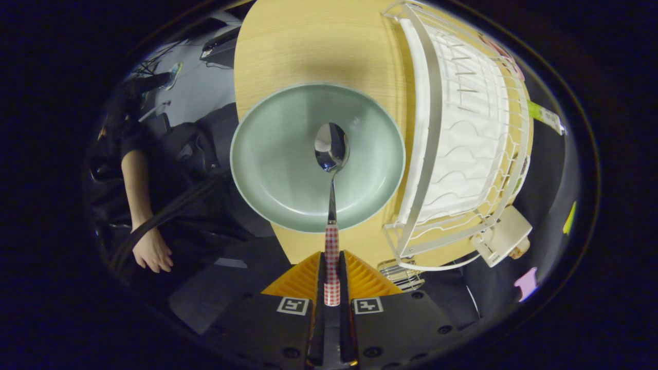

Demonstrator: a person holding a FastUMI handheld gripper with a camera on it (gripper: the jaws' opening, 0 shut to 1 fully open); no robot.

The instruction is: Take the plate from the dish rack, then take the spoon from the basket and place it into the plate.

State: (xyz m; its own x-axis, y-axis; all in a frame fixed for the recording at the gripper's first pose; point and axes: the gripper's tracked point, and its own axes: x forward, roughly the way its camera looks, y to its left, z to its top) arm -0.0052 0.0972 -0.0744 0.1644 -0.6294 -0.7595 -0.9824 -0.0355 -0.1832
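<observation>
- My tongs (332, 275) are clamped on the spoon (332, 205), both fingers pressed against its checked handle.
- The spoon points straight ahead of the fingers, its bowl hanging over the middle of the plate (317, 156). I cannot tell whether the bowl touches the plate or hangs just above it.
- The plate sits flat on the counter (308, 46), just beyond my fingers, its near rim reaching the counter's near edge.
- To the right of the plate stands the dish rack (462, 128), just beside it and with no dishes in its slots, so I judge the first step done: the plate is out and set down.
- The spoon is out of the basket too, so what is left is to lower it, let go, and pull back.
- Just right of my fingers, under the near corner of the rack, I see a bit of ribbed metal (401, 275); it is cut off and I cannot say whether it is the basket.
- A small pale block (506, 234) hangs at the rack's near right corner; its purpose is unclear.
- Off to the left, below the counter, a person's hand (152, 252) and forearm show in the dark; the rest there is hard to make out.
</observation>
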